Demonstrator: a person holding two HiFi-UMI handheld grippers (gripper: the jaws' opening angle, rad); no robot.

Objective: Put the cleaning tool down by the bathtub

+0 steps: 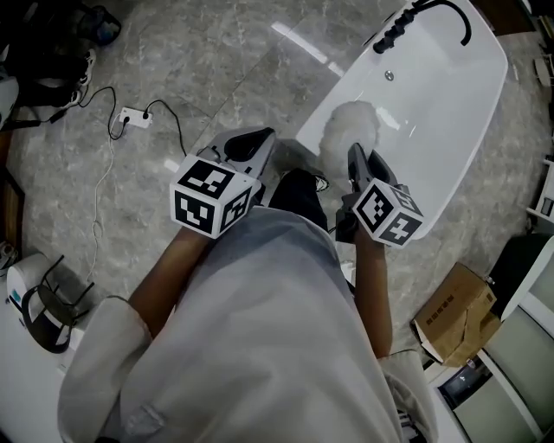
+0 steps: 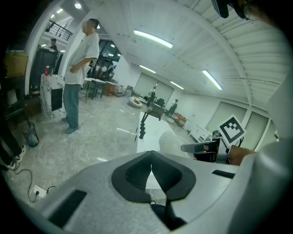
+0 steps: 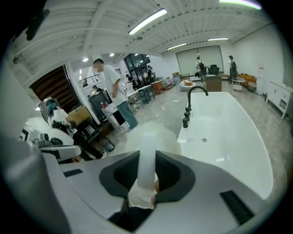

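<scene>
Right gripper view: we see the cleaning tool (image 3: 147, 151) by its white handle, clamped between the jaws of the right gripper (image 1: 362, 160), pads pressed on both sides. The fluffy white head sticks out past the jaw tips. In the head view we place that head over the bathtub (image 1: 450, 112), at the rim of the long side that carries the black faucet (image 1: 407, 22), toward the near end. We can't tell whether the head touches the rim. The left gripper (image 1: 251, 143) is closed with nothing in it, tips meeting, held over the grey stone floor (image 1: 199, 60) just beside the tub's near end. A white power strip (image 1: 134, 115) lies on the floor well to the left, and a cardboard box (image 1: 454, 311) sits beyond the tub's other long side.
</scene>
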